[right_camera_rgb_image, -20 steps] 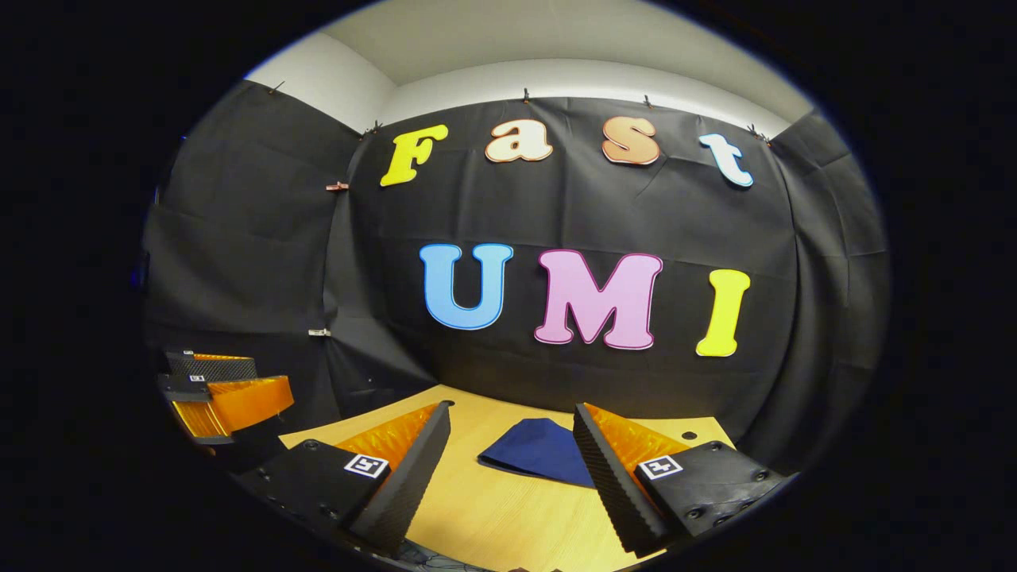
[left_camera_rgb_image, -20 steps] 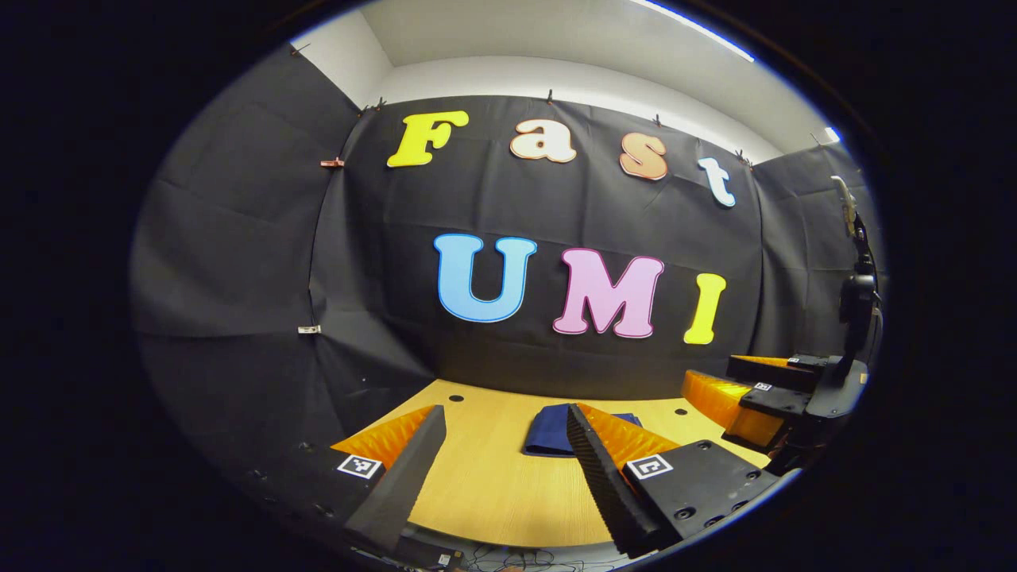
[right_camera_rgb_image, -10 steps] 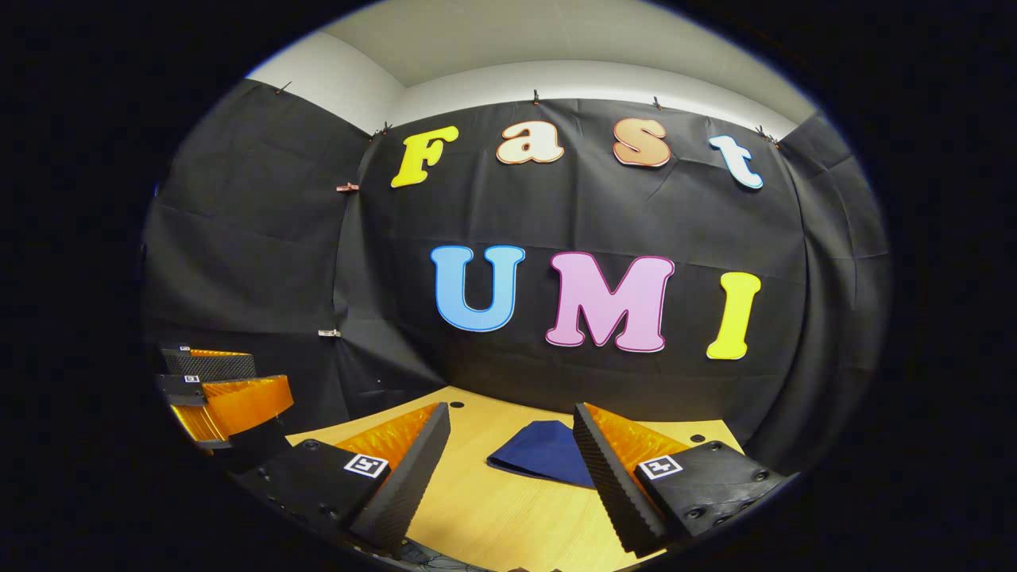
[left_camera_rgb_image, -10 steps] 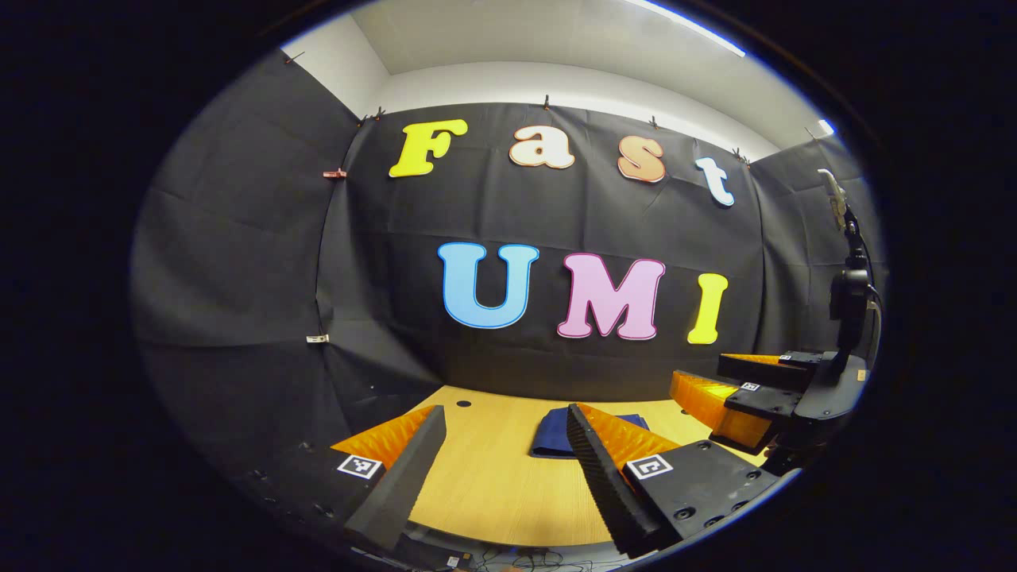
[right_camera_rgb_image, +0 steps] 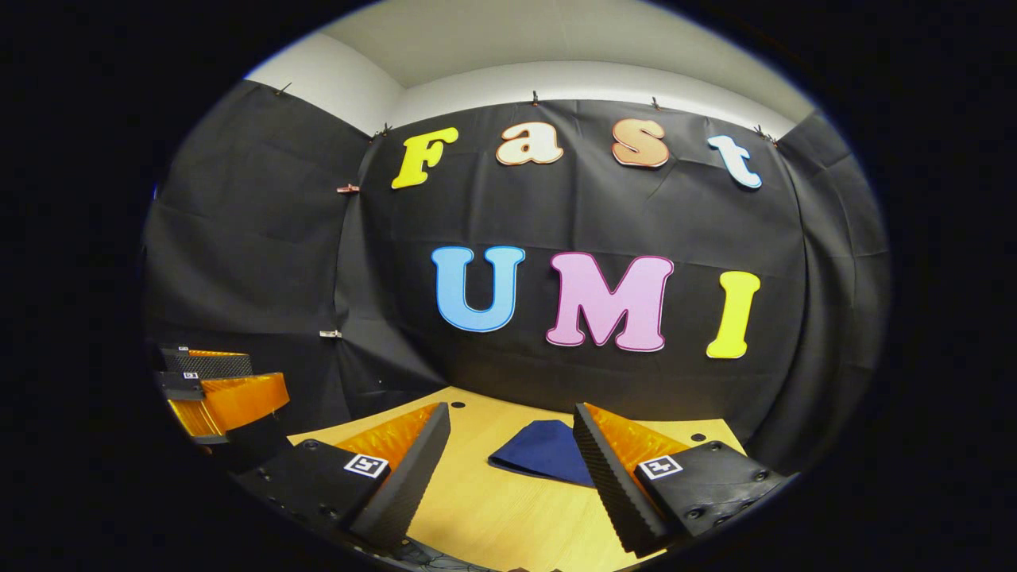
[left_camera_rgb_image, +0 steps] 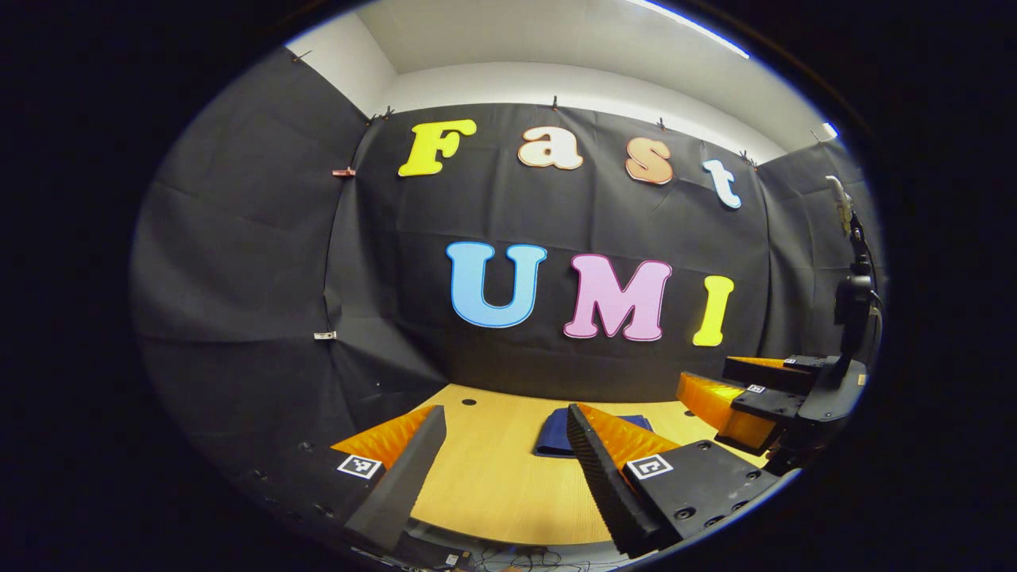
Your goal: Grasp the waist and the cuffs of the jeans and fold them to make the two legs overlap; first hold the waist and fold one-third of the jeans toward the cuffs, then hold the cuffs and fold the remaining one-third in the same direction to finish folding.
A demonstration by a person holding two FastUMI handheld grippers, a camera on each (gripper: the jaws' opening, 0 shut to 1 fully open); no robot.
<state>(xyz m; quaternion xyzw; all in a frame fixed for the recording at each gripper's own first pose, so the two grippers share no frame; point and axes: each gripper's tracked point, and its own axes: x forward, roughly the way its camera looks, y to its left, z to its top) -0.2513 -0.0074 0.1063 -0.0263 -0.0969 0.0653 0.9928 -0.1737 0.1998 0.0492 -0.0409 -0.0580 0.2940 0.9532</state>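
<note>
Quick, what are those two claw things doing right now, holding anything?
Left gripper: open, holding nothing, above the table.
Right gripper: open, holding nothing; the folded jeans lie on the table ahead of it.

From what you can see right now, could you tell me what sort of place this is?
Likely a recording booth: black cloth walls, a wooden table with folded jeans, and the open left gripper and right gripper above it.

The folded jeans (right_camera_rgb_image: 540,453) lie on the tabletop (right_camera_rgb_image: 493,508), toward its far side, near the cloth wall (right_camera_rgb_image: 556,214), with both grippers held nearer, left (right_camera_rgb_image: 214,393) and right (left_camera_rgb_image: 763,393).
</note>
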